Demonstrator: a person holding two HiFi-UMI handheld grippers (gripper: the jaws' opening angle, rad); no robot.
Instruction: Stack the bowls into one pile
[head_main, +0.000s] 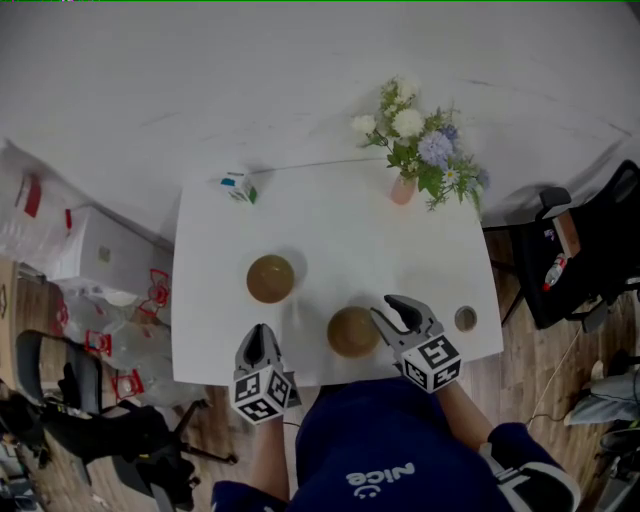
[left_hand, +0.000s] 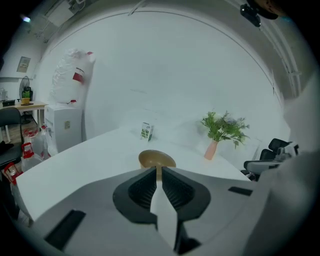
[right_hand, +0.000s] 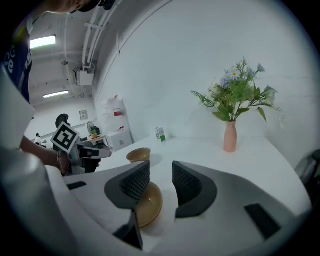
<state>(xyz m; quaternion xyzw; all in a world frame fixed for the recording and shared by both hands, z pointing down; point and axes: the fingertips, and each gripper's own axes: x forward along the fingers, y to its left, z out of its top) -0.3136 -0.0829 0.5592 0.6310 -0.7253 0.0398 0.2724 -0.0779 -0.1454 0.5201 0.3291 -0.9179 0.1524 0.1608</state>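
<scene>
Two brown bowls sit apart on the white table (head_main: 330, 220): the far bowl (head_main: 270, 278) mid-table, the near bowl (head_main: 352, 331) by the front edge. The right gripper (head_main: 388, 308) hovers just beside the near bowl, jaws wide apart, gripping nothing. Its own view puts that bowl low behind one jaw. The left gripper (head_main: 260, 332) is at the front edge, jaws pressed together, empty, far bowl dead ahead. A flower vase (head_main: 403, 188) and a small carton (head_main: 238, 186) stand at the back. Only the head view catches the wooden floor (head_main: 560, 350).
</scene>
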